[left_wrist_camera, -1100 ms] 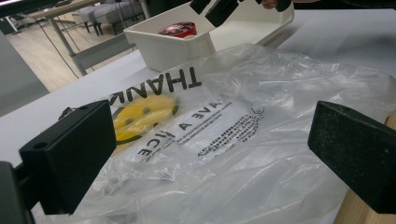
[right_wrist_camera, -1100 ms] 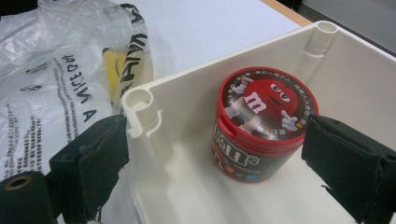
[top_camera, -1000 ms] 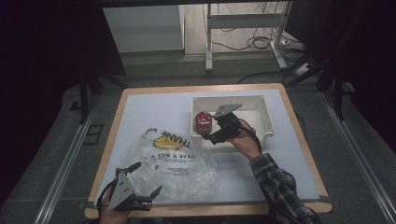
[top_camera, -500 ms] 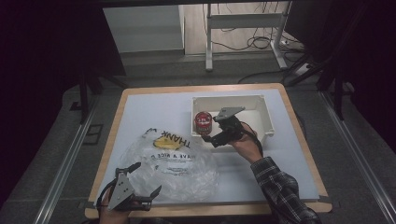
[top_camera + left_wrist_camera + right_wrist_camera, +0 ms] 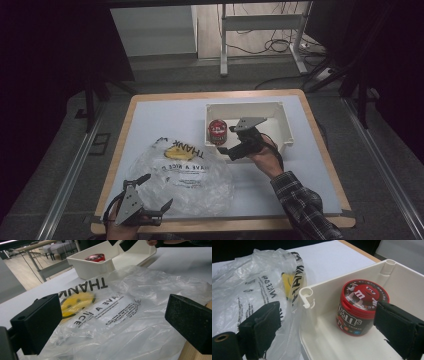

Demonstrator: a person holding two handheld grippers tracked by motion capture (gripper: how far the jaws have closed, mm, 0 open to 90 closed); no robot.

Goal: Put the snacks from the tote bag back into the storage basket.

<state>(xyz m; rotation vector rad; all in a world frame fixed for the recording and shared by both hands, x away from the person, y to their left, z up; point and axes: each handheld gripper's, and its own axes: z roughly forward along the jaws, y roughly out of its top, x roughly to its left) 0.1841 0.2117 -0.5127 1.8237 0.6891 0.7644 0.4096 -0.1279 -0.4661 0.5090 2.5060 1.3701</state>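
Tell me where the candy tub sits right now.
In the high view the candy tub stands upright in the white bin's left end, just left of the right gripper.

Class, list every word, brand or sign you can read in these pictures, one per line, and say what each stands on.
"THANK": plastic bag, black capitals, upside down in the left gripper view.
"HAVE A NICE D": same bag, under the yellow smiley; the rest is cut off.
Fine print block on the bag: too small to read.
"m" and "m&m's": lid and side of the red jar in the white bin.
Lid rim text: blurred.
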